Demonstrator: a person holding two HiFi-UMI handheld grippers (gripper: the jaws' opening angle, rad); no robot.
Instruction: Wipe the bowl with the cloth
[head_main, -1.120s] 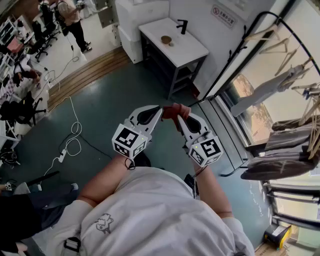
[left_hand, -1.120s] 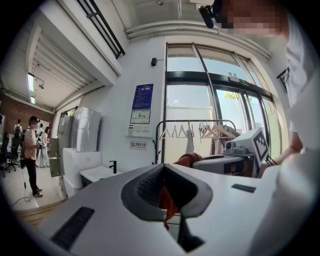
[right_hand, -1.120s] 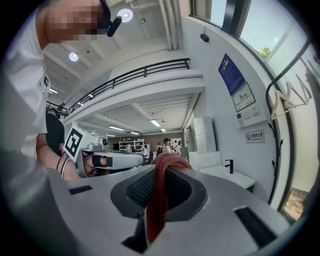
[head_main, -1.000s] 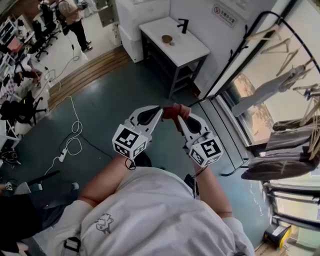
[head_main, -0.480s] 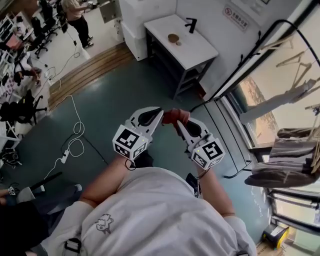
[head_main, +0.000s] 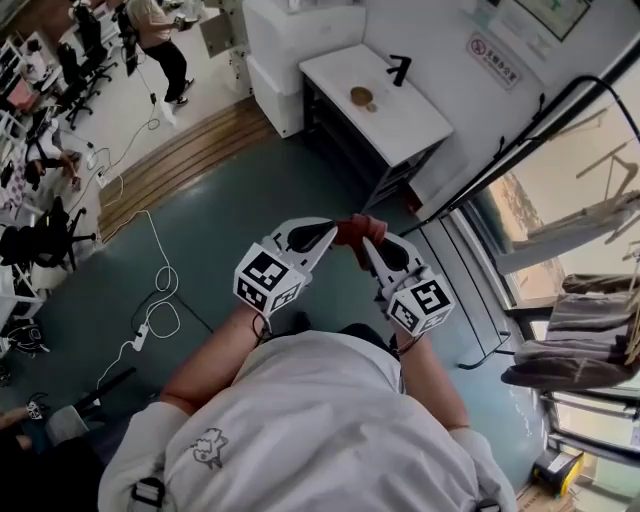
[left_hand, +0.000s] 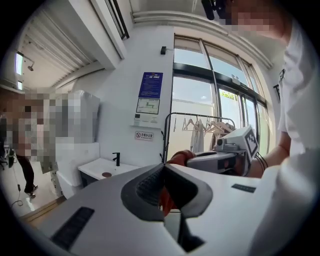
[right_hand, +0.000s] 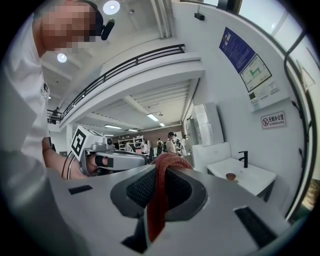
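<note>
Rust-red cloth (head_main: 355, 230), bunched into a thick, rope-like fold, spans the short gap between the left gripper (head_main: 331, 231) and the right gripper (head_main: 366, 242) at the middle of the head view, above a dull blue-grey floor (head_main: 250, 180). Both tools are smooth, pale grey plastic and wedge-shaped. Each ends near the wrist in a white marker cube (head_main: 268, 281) printed with black squares. In the left gripper view the fingers (left_hand: 146, 187) are closed. Their dark ribbed pads meet on a strip of the cloth, which shows red in the slit between them. In the right gripper view that gripper's fingers are likewise clamped on the cloth. It humps over their tips in a coarse, knitted-looking loop and hangs down through the gap between the meshed black pads. The bowl (head_main: 361, 96) is small, round and brown, with a wood-like look. It sits well apart from the cloth, at the upper middle of the head view, on a white, smooth-topped rectangular desk (head_main: 415, 120) with a dark frame beneath. An angular matt-black tap (head_main: 400, 68) stands at the desk's far edge, against the white wall.
</note>
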